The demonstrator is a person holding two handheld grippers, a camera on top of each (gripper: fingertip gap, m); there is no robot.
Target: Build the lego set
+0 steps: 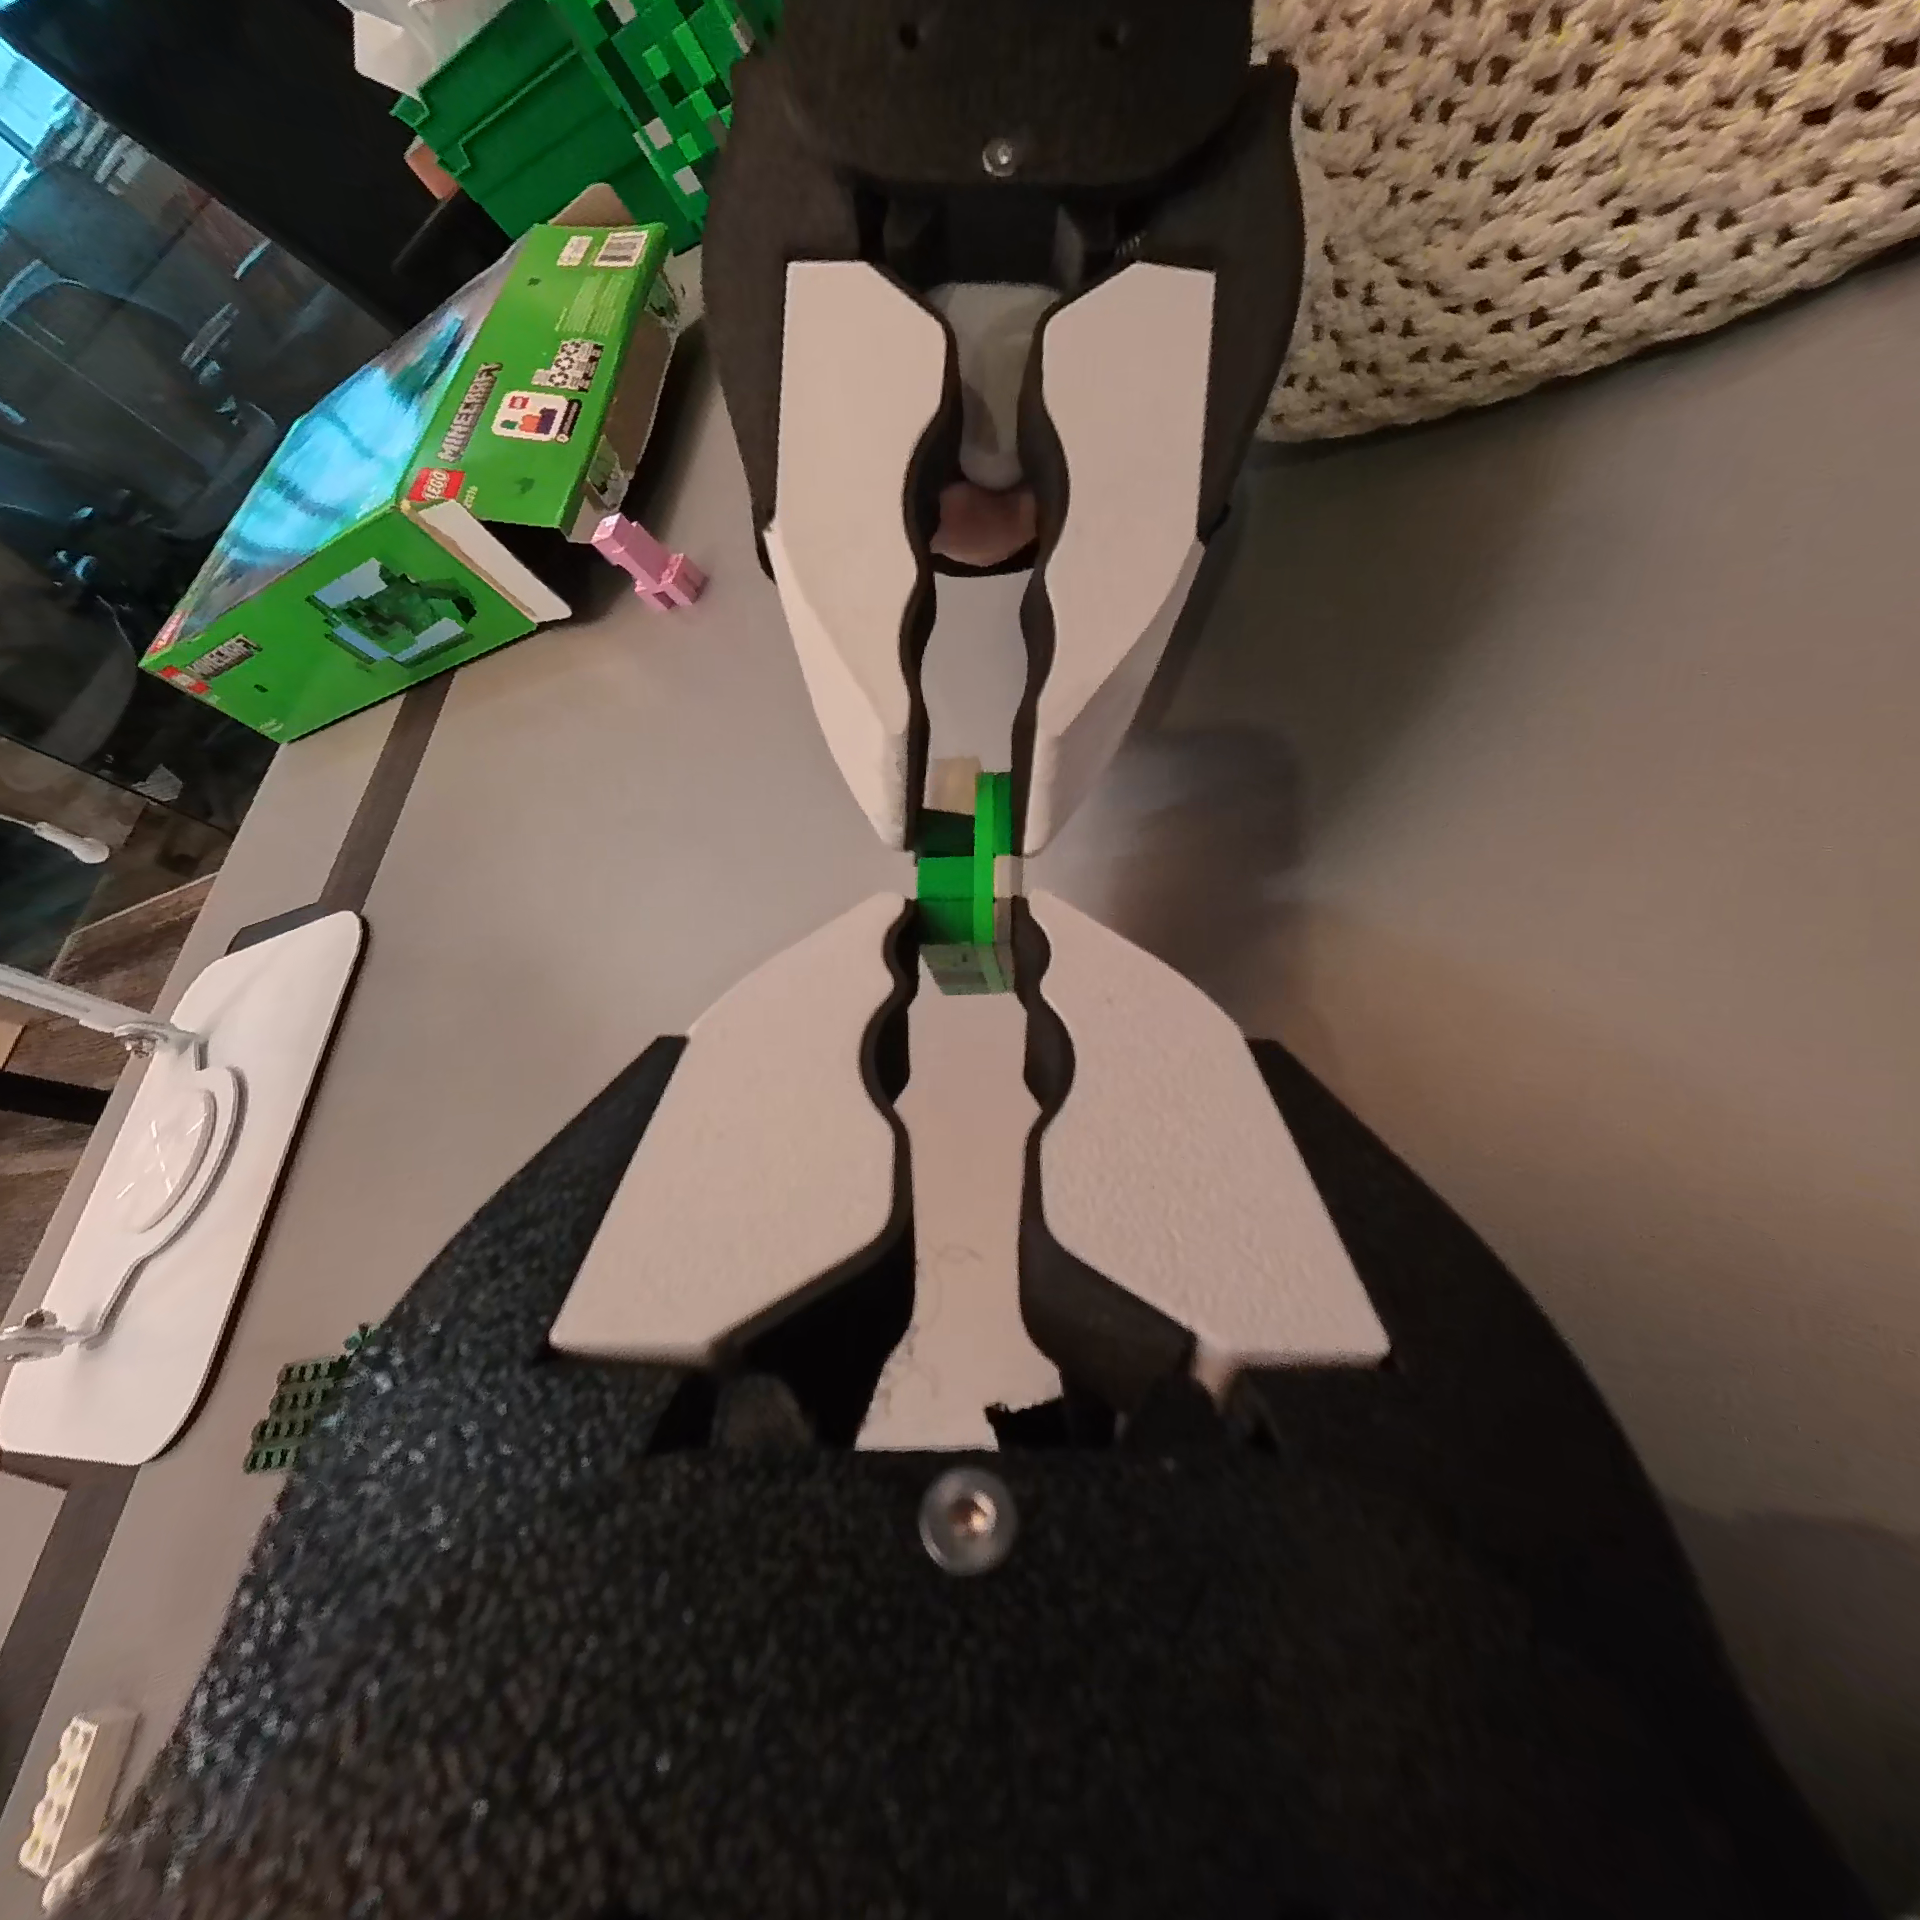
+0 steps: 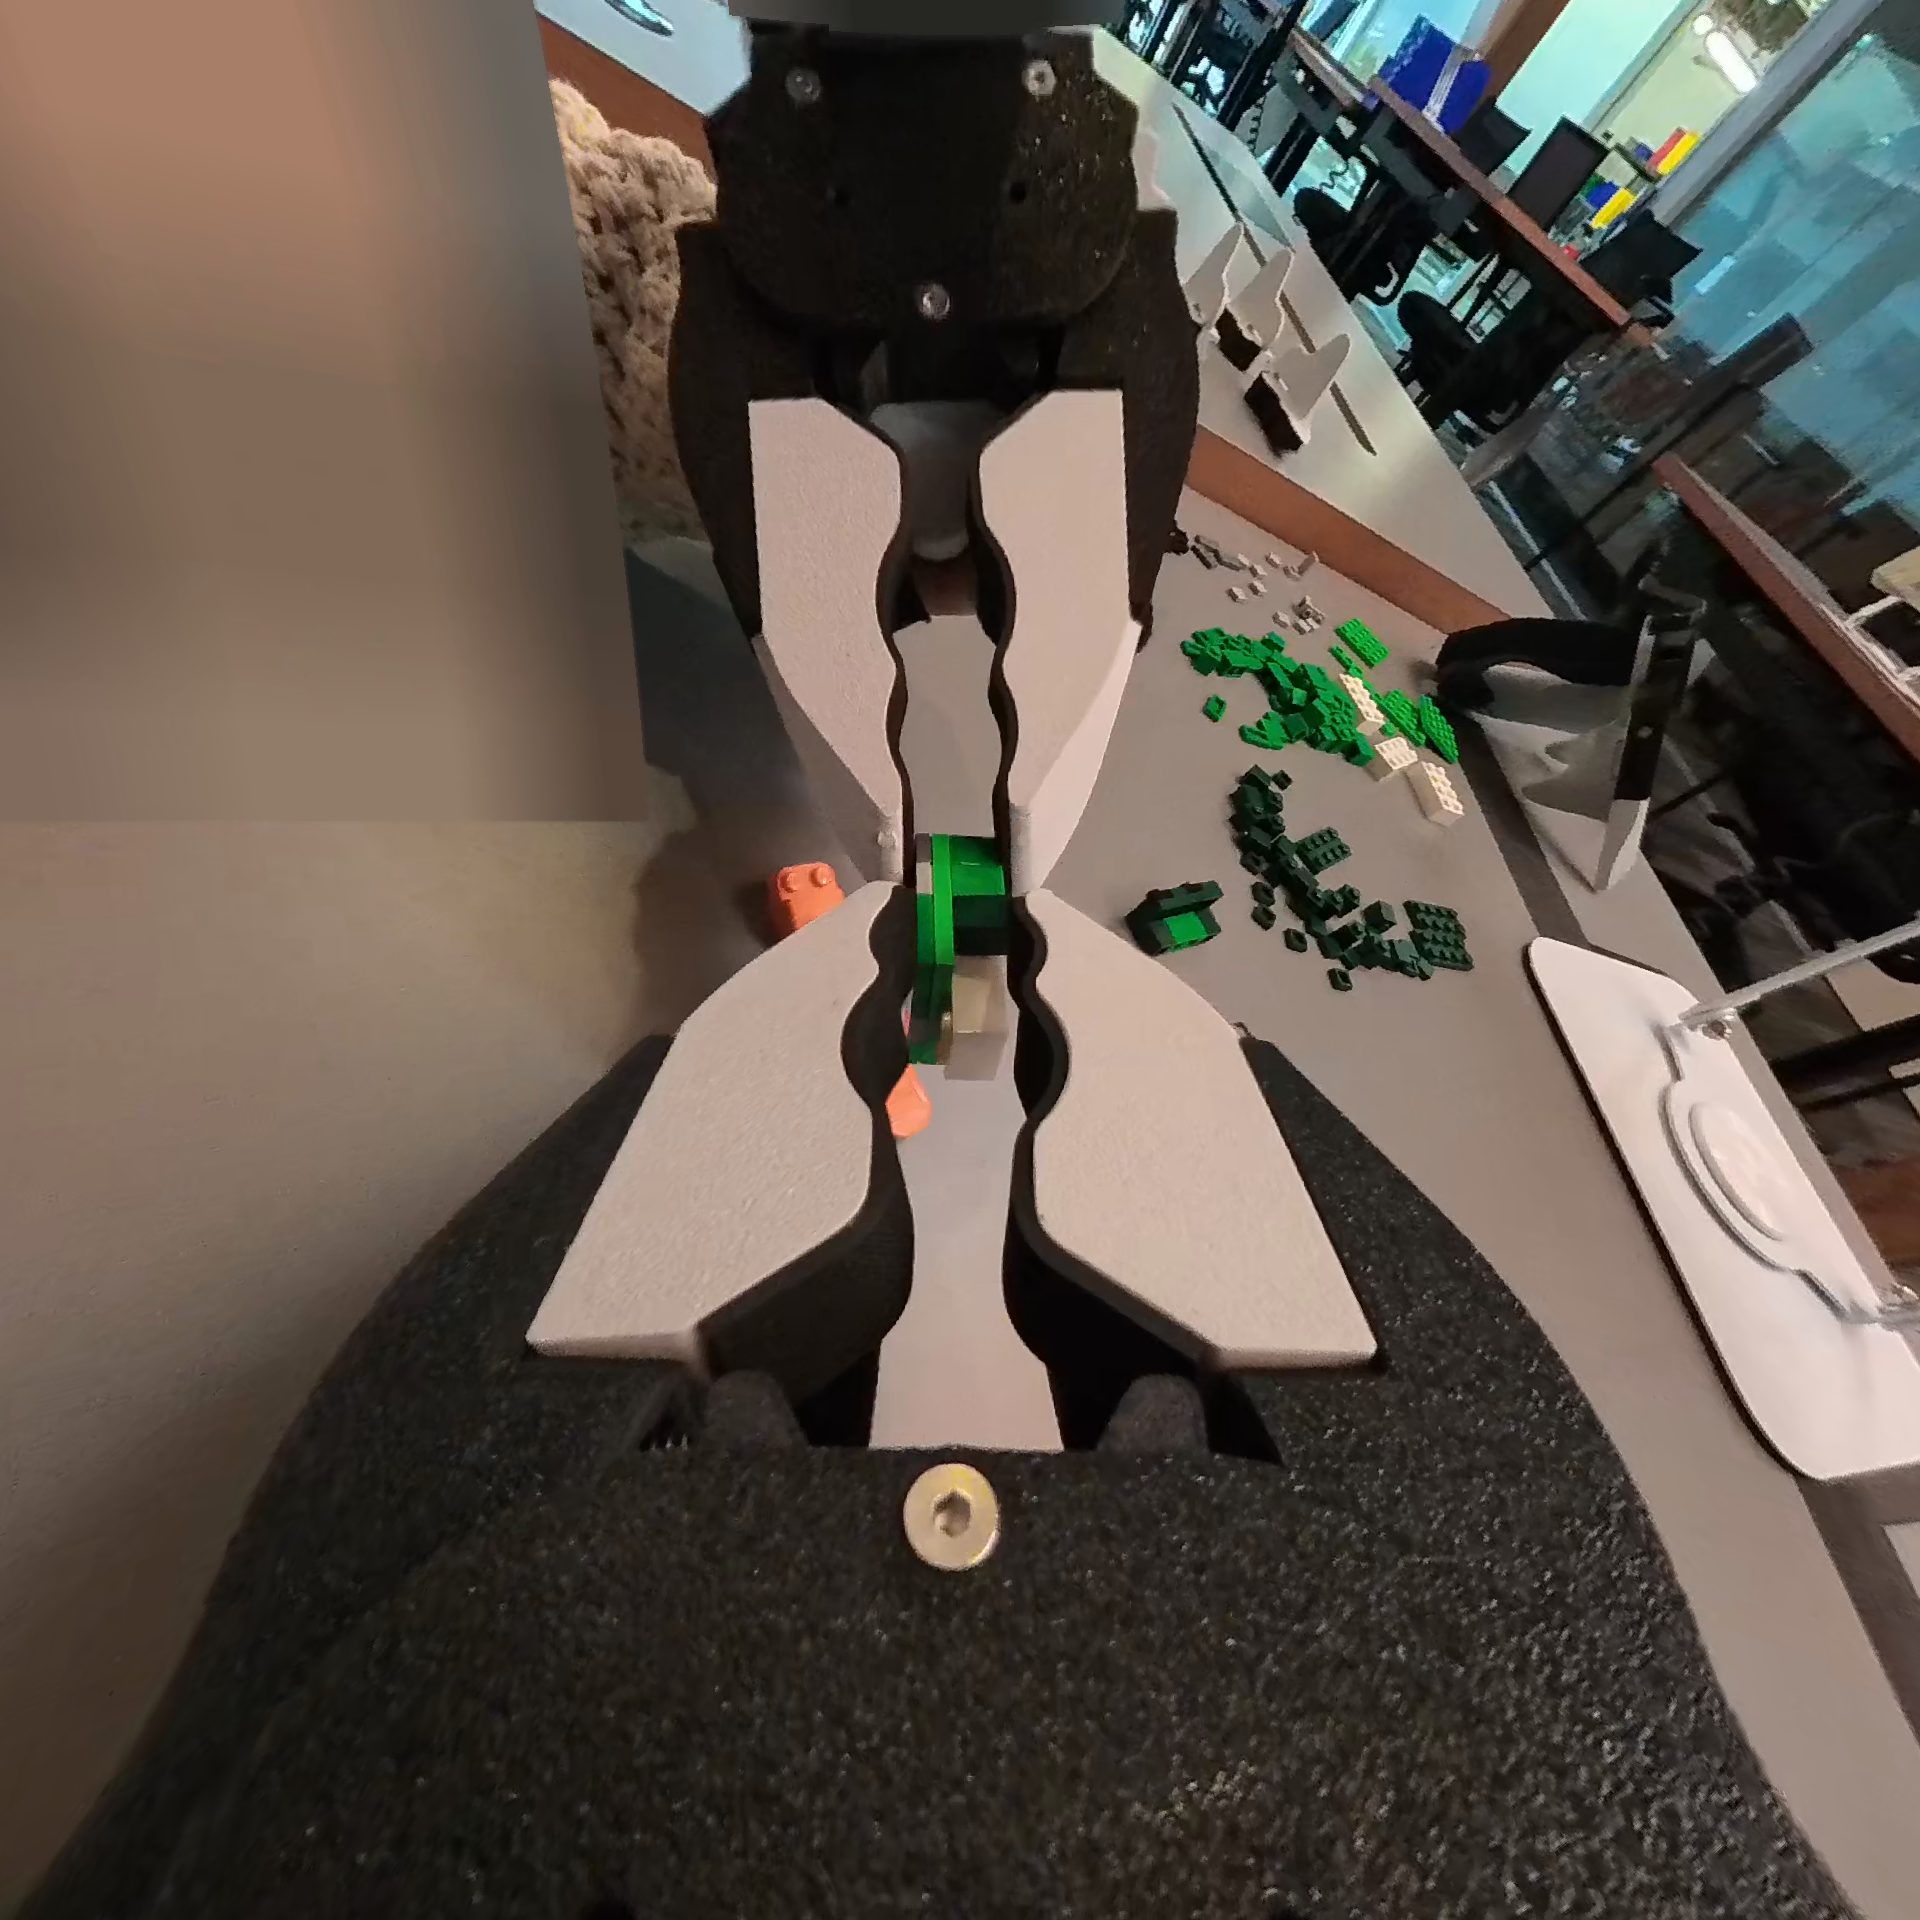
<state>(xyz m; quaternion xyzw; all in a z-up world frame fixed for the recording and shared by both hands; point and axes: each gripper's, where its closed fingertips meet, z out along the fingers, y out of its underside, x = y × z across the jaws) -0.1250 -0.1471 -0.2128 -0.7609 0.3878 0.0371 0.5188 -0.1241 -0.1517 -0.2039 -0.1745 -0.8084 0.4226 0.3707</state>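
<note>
In the left wrist view, the left gripper (image 1: pixel 961 925) is reaching forward with its white, wavy-edged fingers (image 1: pixel 790 1122) narrowed around a small green lego assembly (image 1: pixel 961 904), and the right gripper (image 1: pixel 971 821) is meeting it tip to tip from the opposite side, pinching the same piece over the smooth grey desk (image 1: pixel 1507 935). Both bodies are showing a black, grainy surface with a steel screw. Beside the near body, a white mat (image 1: pixel 156 1195) with a clear raised mount is lying at the desk edge, and a white studded brick (image 1: pixel 78 1787) is sitting by the corner. Farther off, a pink blocky lego figure (image 1: pixel 649 561) is standing near an opened green lego box (image 1: pixel 416 520), with a green pixelled lego model (image 1: pixel 644 104) behind it and a cream knitted pouf (image 1: pixel 1610 208) to the right.

The right wrist view is showing the right gripper (image 2: pixel 961 914) and the left gripper (image 2: pixel 956 831) sharing that green assembly (image 2: pixel 961 904), here with a pale block on its near end. Only this view is revealing an orange lego piece (image 2: pixel 800 899) just beside the fingertips, scattered dark green bricks (image 2: pixel 1330 883), a heap of bright green bricks (image 2: pixel 1299 696) mixed with white ones, small grey pieces (image 2: pixel 1262 587) beyond, and a second white mat (image 2: pixel 1714 1195) at the right edge
</note>
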